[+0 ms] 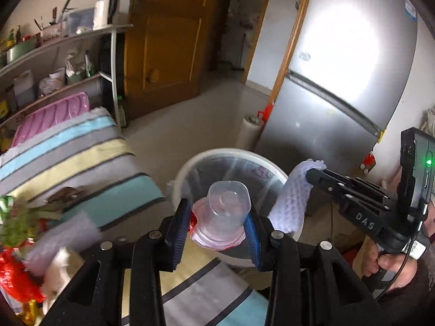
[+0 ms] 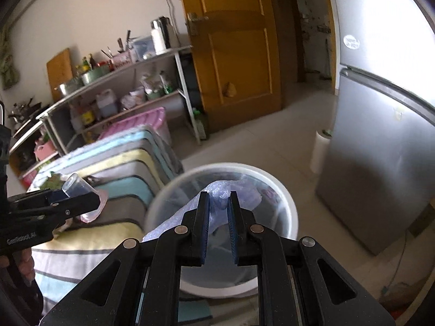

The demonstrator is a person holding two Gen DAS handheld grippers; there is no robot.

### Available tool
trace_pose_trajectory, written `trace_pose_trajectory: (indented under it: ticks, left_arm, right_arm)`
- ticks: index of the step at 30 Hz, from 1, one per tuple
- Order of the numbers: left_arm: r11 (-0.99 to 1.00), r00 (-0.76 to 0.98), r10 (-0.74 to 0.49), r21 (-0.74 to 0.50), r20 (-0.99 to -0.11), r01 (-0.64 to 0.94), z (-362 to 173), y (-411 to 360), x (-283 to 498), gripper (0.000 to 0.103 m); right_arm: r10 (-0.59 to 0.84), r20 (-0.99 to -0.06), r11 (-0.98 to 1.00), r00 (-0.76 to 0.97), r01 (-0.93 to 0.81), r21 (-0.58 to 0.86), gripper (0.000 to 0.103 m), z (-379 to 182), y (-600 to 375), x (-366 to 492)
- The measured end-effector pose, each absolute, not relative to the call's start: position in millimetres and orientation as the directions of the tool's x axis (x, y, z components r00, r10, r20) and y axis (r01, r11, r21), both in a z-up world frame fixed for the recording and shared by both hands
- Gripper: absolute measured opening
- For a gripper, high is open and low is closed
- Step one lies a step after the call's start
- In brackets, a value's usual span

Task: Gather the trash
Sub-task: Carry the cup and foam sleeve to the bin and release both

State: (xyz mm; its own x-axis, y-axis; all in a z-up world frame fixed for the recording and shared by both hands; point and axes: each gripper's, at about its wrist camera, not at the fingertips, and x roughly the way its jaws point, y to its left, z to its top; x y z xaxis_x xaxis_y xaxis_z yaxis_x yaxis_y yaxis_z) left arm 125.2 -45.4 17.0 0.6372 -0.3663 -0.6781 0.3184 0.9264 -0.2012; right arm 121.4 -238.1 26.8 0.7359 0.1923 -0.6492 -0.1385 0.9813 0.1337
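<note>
Left gripper (image 1: 218, 217): jaws clamped on a clear plastic cup (image 1: 227, 212), above the white bin's (image 1: 190, 168) near rim. Right gripper (image 2: 218, 206): jaws nearly closed, pinching foam netting (image 2: 217, 193) over the bin mouth. Risk: early release drops the cup onto the striped desk cloth (image 1: 81, 146); dangling netting may snag the rim.

The left tongs (image 1: 217, 217) tilt downward, their blue-padded jaws pressed against the sides of a clear plastic cup (image 1: 221, 214) held bottom-up between them. The right tongs (image 2: 219, 212) also slope downward, jaws drawn close and pinching a sheet of white foam wrap (image 2: 217, 197) (it droops below the tips). A bare hand (image 1: 380, 260) grips the right tool's handle from below, dark sleeve behind it. The two tools stand near each other, apart.
</note>
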Motion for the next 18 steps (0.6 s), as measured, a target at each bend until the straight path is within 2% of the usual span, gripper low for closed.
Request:
trace_pose_trajectory:
  ticks: [12, 14, 15, 17, 18]
  left_arm:
    - [0.936, 0.583, -0.326, -0.169, -0.744, 0.308, -12, -79, 142, 0.041]
    - [0.940, 0.584, -0.316, -0.163, -0.748, 0.300, -13, -79, 145, 0.044]
    - [0.943, 0.585, -0.306, -0.156, -0.751, 0.292, -13, -79, 145, 0.052]
    - [0.943, 0.581, -0.311, -0.168, -0.752, 0.287, -15, -75, 149, 0.059]
    - [0.944, 0.582, -0.309, -0.169, -0.752, 0.284, -14, -74, 149, 0.060]
  right_arm:
    - [0.136, -0.735, 0.990, 0.664, -0.116, 0.079, 0.019, -18, -250, 153]
    - [0.139, -0.741, 0.990, 0.657, -0.115, 0.083, 0.026, -22, -250, 155]
    - [0.144, -0.742, 0.989, 0.654, -0.114, 0.092, 0.029, -24, -251, 155]
    - [0.154, -0.743, 0.988, 0.652, -0.108, 0.110, 0.052, -26, -253, 157]
    - [0.152, -0.741, 0.988, 0.654, -0.104, 0.111, 0.055, -27, -253, 158]
